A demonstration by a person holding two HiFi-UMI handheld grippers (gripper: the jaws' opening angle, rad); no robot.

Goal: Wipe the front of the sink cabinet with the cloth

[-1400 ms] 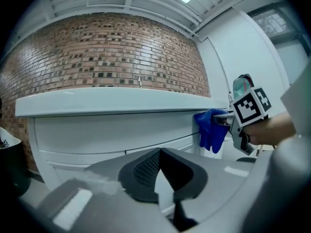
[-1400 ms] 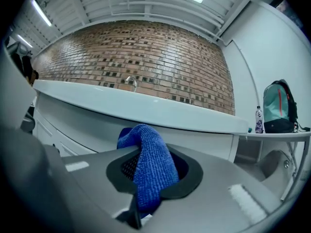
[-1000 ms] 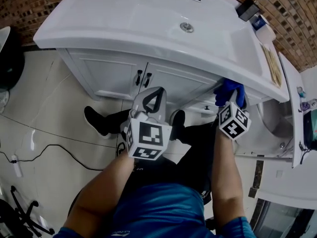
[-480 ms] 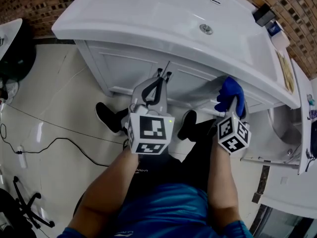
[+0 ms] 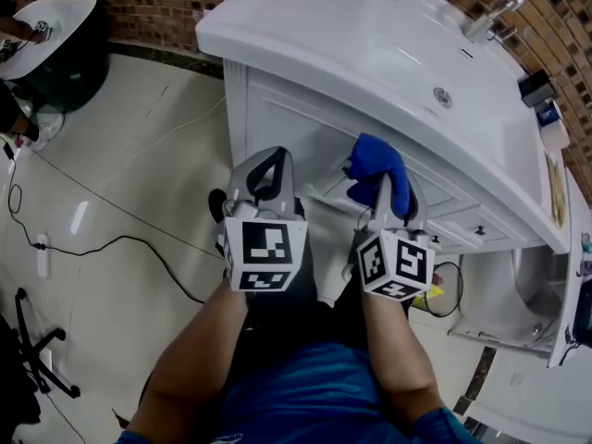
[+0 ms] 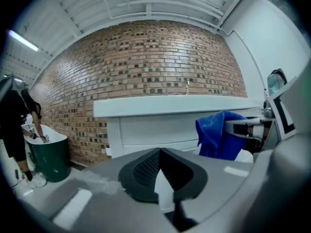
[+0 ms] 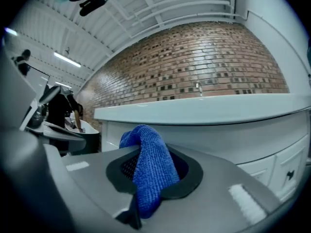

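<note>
Head view, looking steeply down at a white sink cabinet [image 5: 277,118] under a wide white basin top [image 5: 370,44], against a brick wall [image 5: 139,3] on a pale tiled floor [image 5: 120,155].

A person holds 2 grippers. The right gripper [image 5: 381,191] is clamped on a blue cloth [image 5: 375,165], which bunches up above its jaws. The right gripper view shows the cloth [image 7: 150,174] pinched between the pads and draped over them, with the cabinet front [image 7: 218,144] beyond. The left gripper [image 5: 268,166] hangs just beside it, to the left. The left gripper view shows the left gripper [image 6: 160,166] with its jaws together and nothing between them.

What has changed: 1 second ago the cloth sat under the basin overhang towards the right end of the cabinet front, to the right of the door handles. Half a second ago it was still there. Now it lies over the left part of the front, near the cabinet's left corner, and both grippers and the head view have swung left with it.

This reads as a sweep across the front from right to left, probably most of 1 pass done. Whether the cloth is pressing on the panel right now cannot be told. The lower part of the front is hidden behind the grippers.
</note>
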